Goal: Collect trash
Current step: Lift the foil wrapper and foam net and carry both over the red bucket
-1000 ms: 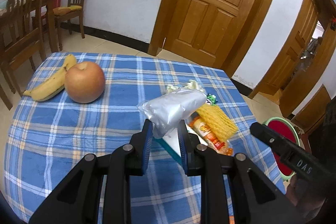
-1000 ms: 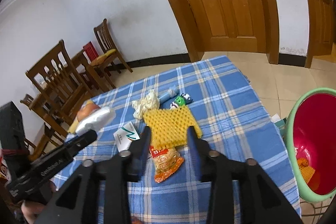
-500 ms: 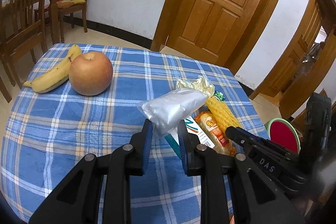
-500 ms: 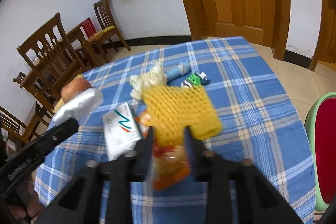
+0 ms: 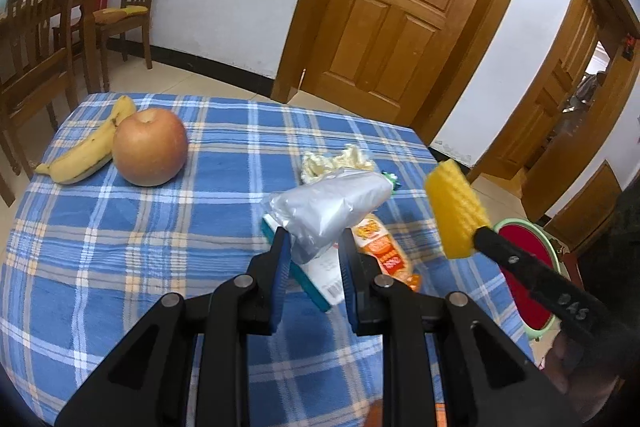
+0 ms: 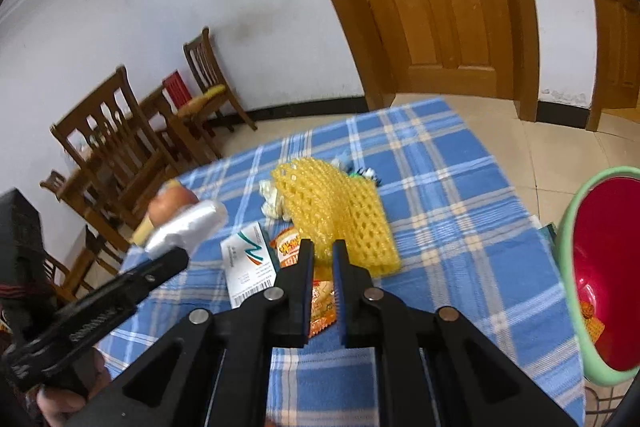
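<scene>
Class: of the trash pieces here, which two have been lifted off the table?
The silver foil bag, pinched by the left gripper, and the yellow foam net, pinched by the right gripper. The other wrappers lie flat.

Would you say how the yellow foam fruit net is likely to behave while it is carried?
The yellow foam net probably weighs little and flops: it curves limply from the right gripper. Its open mesh looks squashy, so slipping seems unlikely.

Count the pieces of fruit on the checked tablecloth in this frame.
2: an apple near the table's far left corner, and a banana lying right beside it on the outer side. The held silver wrapper and yellow foam net could hide more.
</scene>
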Motion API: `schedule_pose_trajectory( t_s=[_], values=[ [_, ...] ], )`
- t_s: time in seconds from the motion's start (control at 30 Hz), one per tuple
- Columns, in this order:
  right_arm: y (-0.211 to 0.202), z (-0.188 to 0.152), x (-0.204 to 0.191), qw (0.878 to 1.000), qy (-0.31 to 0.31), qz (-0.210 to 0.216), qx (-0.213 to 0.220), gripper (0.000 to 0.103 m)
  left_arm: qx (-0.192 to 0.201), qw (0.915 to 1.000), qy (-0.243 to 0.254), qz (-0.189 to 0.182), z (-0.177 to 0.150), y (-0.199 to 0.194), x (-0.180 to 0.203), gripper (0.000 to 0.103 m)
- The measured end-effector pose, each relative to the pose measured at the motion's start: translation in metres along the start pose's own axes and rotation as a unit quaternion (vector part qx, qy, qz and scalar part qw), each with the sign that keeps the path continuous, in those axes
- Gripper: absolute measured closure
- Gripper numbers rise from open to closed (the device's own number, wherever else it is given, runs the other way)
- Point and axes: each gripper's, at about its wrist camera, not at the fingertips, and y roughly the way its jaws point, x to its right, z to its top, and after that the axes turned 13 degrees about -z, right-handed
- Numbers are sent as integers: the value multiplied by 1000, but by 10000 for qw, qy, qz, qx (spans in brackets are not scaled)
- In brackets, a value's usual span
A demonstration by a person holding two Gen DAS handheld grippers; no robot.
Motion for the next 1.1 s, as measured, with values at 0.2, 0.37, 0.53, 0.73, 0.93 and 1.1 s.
schedule_pose_trajectory(
  t_s=[0.2,0.37,0.53,0.73,0.93,1.1],
  values=[
    [-40,-1,22,9988,291,-41,380,92,-55,9996,118,-267,-1,0,23,79],
    [-64,-4,41,9968,523,-117,588,92,-100,9987,301,-409,-3,1,50,79],
    [-82,-11,61,9948,720,-239,683,92,-171,9974,479,-514,-7,3,75,79],
    [-100,-19,86,9917,936,-384,791,92,-301,9952,654,-662,-11,9,103,79],
    [-119,-26,116,9866,1172,-622,947,92,-437,9924,791,-831,-15,18,133,79],
    [-125,-32,142,9826,1410,-731,958,92,-570,9892,970,-941,-20,30,162,79]
  ],
)
